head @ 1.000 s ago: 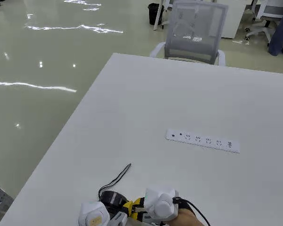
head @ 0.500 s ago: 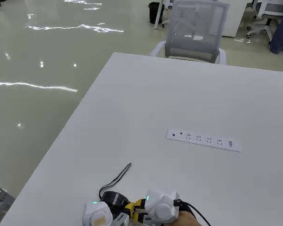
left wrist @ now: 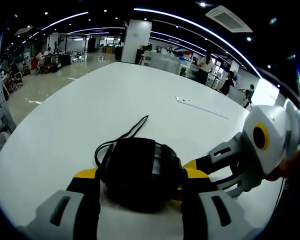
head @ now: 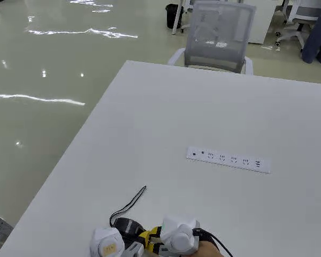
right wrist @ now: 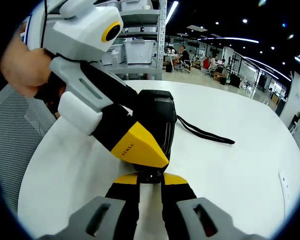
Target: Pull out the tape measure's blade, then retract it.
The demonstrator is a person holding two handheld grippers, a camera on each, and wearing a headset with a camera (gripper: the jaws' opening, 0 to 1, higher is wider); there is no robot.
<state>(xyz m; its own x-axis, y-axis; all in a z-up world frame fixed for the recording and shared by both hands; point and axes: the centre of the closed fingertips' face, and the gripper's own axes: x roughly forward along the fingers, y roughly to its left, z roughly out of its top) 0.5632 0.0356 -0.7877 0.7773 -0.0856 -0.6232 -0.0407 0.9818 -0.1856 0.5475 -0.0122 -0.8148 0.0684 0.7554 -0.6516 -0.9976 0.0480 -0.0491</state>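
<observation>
Both grippers on the tape measure at the counter's near edge

The black tape measure [left wrist: 137, 162] sits on the white counter [head: 203, 107], its wrist strap [head: 129, 202] trailing away across the surface. The left gripper [left wrist: 140, 182] is clamped on the case's two sides. The right gripper [right wrist: 150, 179] has its yellow tips pinched nearly together on a small dark part at the case's edge. A power strip [head: 228, 159] lies well apart.

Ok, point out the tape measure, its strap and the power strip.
tape measure [left wrist: 140, 167], left gripper view, top of its black case.
strap [left wrist: 136, 127], left gripper view, middle of the black cord.
power strip [head: 227, 159], head view, middle of its white face.
</observation>
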